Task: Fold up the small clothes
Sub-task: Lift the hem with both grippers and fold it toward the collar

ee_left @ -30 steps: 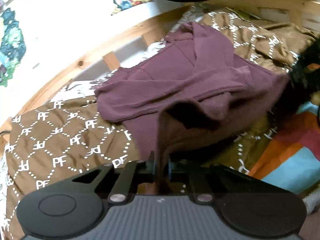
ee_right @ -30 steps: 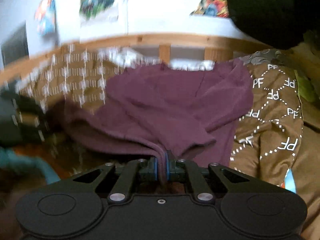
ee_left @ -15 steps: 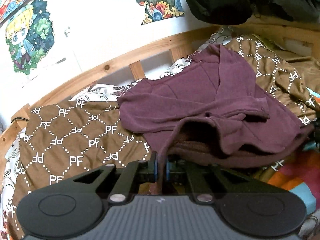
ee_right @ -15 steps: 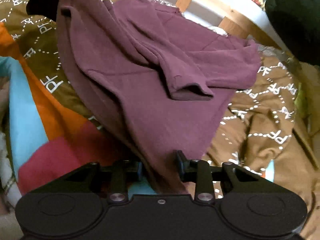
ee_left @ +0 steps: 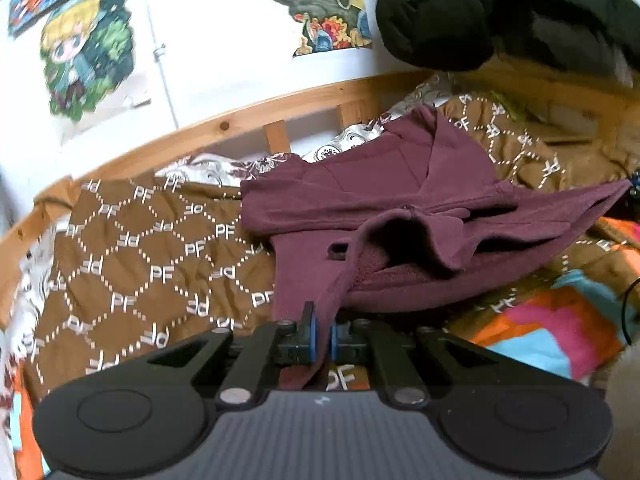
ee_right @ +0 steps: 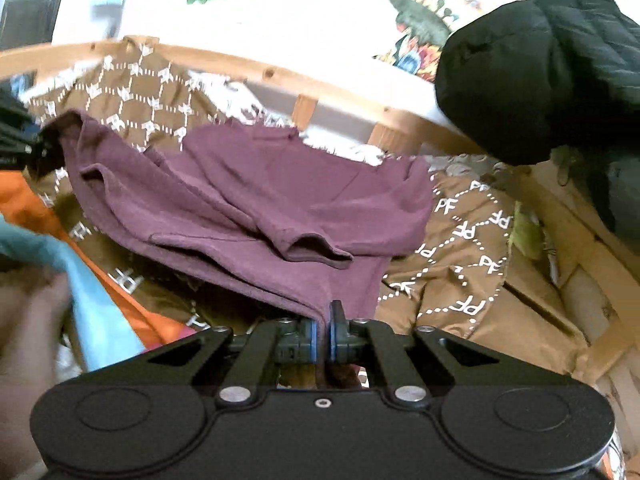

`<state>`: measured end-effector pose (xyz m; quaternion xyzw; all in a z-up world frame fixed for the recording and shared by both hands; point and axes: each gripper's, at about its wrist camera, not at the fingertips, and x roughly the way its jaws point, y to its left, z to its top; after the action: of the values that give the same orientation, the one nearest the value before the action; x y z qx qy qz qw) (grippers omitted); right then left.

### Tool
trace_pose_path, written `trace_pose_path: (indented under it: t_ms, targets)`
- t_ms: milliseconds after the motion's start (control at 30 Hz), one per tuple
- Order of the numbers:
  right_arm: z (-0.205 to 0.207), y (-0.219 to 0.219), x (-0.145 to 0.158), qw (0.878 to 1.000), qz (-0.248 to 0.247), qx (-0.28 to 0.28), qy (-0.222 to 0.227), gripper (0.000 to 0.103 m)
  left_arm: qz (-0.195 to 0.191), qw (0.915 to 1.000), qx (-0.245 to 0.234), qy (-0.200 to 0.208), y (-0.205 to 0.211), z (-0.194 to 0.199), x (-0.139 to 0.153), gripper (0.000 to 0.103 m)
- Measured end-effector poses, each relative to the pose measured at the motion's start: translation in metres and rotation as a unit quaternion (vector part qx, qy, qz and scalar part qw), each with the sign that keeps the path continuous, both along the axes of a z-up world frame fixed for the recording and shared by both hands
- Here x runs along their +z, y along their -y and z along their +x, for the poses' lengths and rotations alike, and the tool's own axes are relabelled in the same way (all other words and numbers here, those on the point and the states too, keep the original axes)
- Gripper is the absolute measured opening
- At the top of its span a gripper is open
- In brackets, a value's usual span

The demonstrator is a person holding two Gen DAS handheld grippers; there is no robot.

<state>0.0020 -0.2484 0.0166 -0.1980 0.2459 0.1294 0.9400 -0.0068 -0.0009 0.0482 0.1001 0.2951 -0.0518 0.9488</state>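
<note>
A maroon short-sleeved shirt point(ee_left: 400, 200) lies on a brown quilt point(ee_left: 140, 248) printed with white "PF" marks. Its sleeves are folded in over the body. My left gripper point(ee_left: 322, 330) is shut on the shirt's near hem corner. My right gripper point(ee_right: 323, 330) is shut on the other near hem corner of the shirt point(ee_right: 280, 192). The hem hangs stretched and lifted between the two grippers, with the upper part resting on the quilt. The left gripper also shows at the left edge of the right wrist view point(ee_right: 40, 146).
A wooden bed rail point(ee_left: 224, 128) runs along the far side below a white wall with posters point(ee_left: 88, 52). A black padded jacket point(ee_right: 540, 60) hangs at the upper right. A striped orange, pink and blue blanket point(ee_left: 560, 328) lies near me.
Both grippers drew back and rose, lifting the near hem. The right gripper, half open half a second ago, is shut on the hem again.
</note>
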Motion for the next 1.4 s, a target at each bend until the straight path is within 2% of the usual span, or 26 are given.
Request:
trace_pose_path:
  t_ms: [167,300,467,633,733,867,967,1100,1233,1400]
  targets:
    - [-0.033,0.010,0.017,0.999,0.050,-0.002,-0.019,0.005,-0.014,0.9998,-0.014,-0.003,-0.011,-0.030,0.005,0.006]
    - [-0.058,0.018,0.017,0.994,0.092,0.007,-0.059,0.005,-0.038,0.9986,-0.028,-0.026,-0.020,-0.042,-0.002,0.006]
    - [-0.057,0.019,0.004,0.989,0.121,-0.006,-0.083,0.005,-0.072,0.9958,-0.018,-0.053,-0.031,-0.025,-0.011,0.006]
    - [-0.038,0.012,0.011,0.993,0.104,0.008,-0.053,0.005,-0.088,0.9950,-0.007,-0.046,-0.039,0.016,0.014,0.007]
    - [-0.012,0.016,0.022,0.995,0.098,0.018,-0.027,0.005,-0.088,0.9950,0.000,-0.049,-0.036,0.056,0.036,0.007]
    - [0.038,0.016,0.040,0.997,0.061,0.036,0.023,0.005,-0.031,0.9980,0.001,-0.056,-0.021,0.132,0.064,0.007]
    - [0.088,0.012,0.051,0.997,0.042,0.040,0.049,0.005,-0.004,0.9977,0.009,-0.067,-0.009,0.191,0.070,0.007]
    - [0.166,0.006,0.049,0.997,0.048,0.011,0.062,0.005,0.021,0.9957,0.017,-0.088,-0.007,0.255,0.062,0.007]
    - [0.219,0.000,0.033,0.994,0.071,-0.018,0.078,0.005,0.006,0.9960,0.020,-0.087,-0.018,0.301,0.051,0.007]
    - [0.260,0.000,0.002,0.988,0.088,-0.048,0.116,0.006,-0.010,0.9927,0.042,-0.113,-0.024,0.344,0.022,0.008]
